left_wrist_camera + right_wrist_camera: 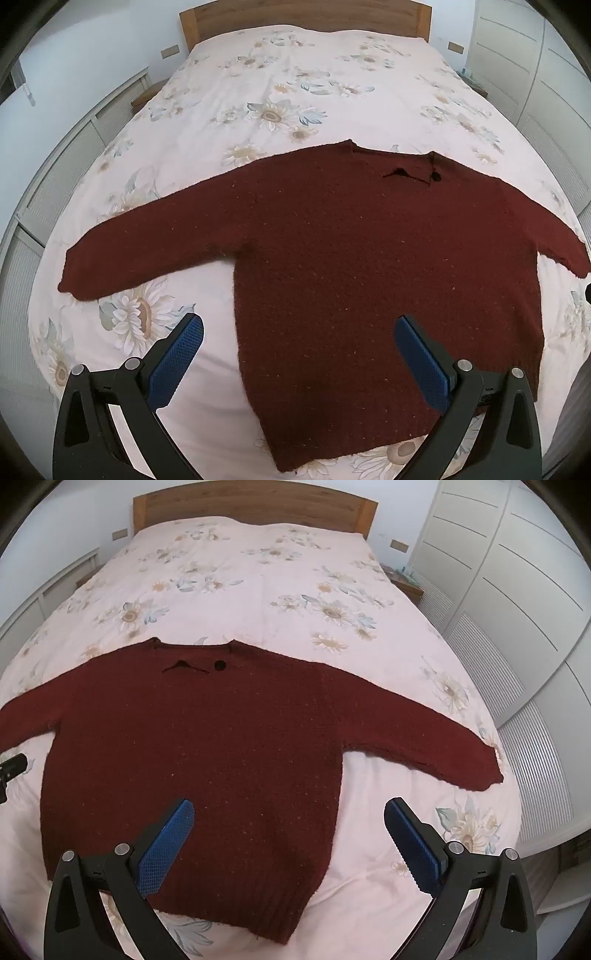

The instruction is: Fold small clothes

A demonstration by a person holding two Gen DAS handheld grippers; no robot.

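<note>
A dark red knit sweater (351,266) lies flat on the bed, neck toward the headboard, both sleeves spread out. It also shows in the right wrist view (207,746). My left gripper (299,328) is open and empty, hovering over the sweater's lower left side near the hem. My right gripper (290,810) is open and empty, hovering over the sweater's lower right side. The left sleeve cuff (74,277) and right sleeve cuff (484,771) lie flat on the cover. A bit of the left gripper (13,766) shows at the left edge of the right wrist view.
The bed has a pale pink floral cover (295,92) and a wooden headboard (303,14). White wardrobe doors (517,590) stand to the right of the bed, a small bedside table (406,583) beside them. White louvred panels (55,166) run along the left.
</note>
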